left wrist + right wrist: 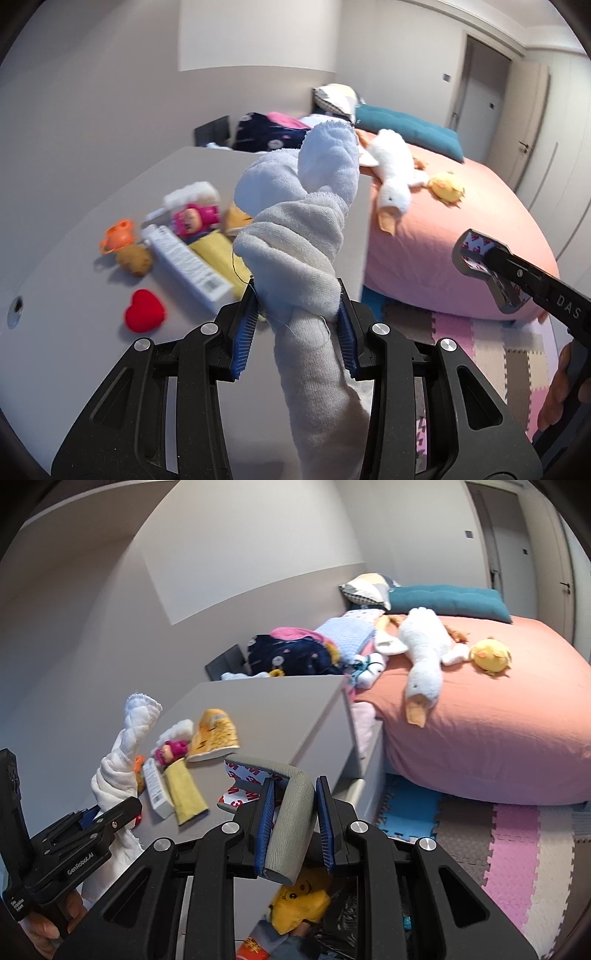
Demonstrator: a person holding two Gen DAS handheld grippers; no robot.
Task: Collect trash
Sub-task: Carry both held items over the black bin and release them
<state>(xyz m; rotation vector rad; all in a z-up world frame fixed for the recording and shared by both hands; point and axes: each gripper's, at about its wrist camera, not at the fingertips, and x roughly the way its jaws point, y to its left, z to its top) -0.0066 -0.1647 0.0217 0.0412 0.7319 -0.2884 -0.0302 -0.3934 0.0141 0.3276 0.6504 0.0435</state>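
A twisted white cloth (306, 221) stands up between the blue pads of my left gripper (297, 299), which is shut on it above the grey tabletop (74, 350). The right wrist view shows the same cloth (118, 768) at the left, with the left gripper (92, 816) and a hand under it. My right gripper (295, 786) is shut on a bent grey foam strip (291, 830) with red-printed white backing. In the left wrist view the right gripper (491, 273) holds that strip at the right, in front of the bed.
On the tabletop lie a red heart (144, 315), a white tube (188, 266), a yellow packet (184, 790), a pink doll (170, 751) and an orange toy (116, 234). A pink bed (498, 720) with a goose plush (421, 657) stands right. A yellow plush (299, 901) lies below.
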